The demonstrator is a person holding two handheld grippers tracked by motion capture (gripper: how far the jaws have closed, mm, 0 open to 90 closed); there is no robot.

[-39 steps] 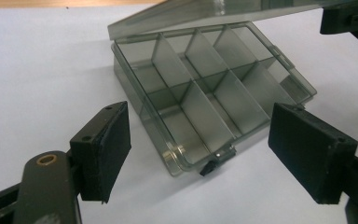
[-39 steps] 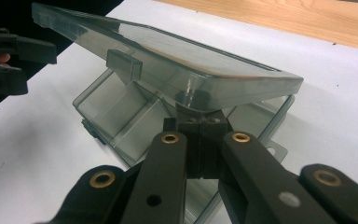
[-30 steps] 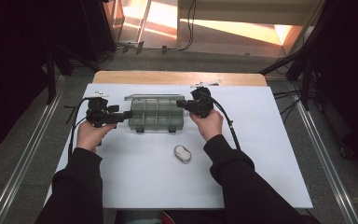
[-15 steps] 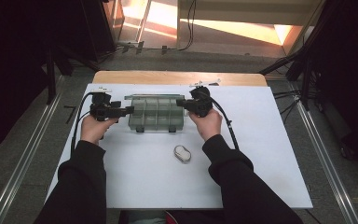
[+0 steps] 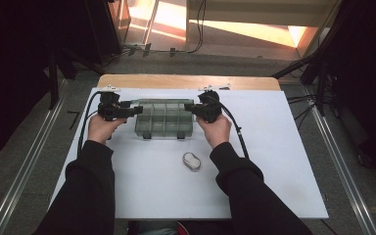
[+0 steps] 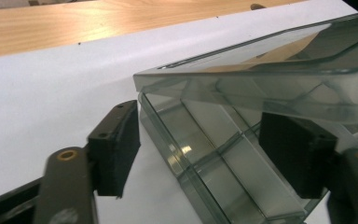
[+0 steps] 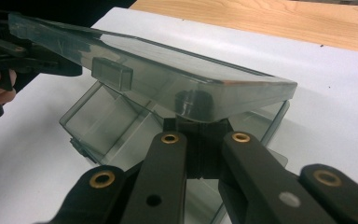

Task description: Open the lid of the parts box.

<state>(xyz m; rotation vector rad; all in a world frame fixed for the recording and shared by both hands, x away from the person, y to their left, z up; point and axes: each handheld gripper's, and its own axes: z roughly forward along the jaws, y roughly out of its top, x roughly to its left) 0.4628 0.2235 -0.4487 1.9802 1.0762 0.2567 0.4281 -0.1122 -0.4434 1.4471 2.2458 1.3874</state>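
Left gripper (image 6: pixel 196 158), jaws narrowing around the box (image 5: pixel 164 120) end wall without pressing, is closing in while right gripper (image 7: pixel 200 140), clamped together under the lid (image 7: pixel 168 79), is propping it ajar.

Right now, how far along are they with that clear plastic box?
Part done: the lid is already lifted off the compartment box. In hand: the right gripper is clamped on the lid's edge, while the left gripper, its jaws just closing in, straddles the box's corner wall without pressing. Left: swinging the lid fully open; the small oval case lies untouched.
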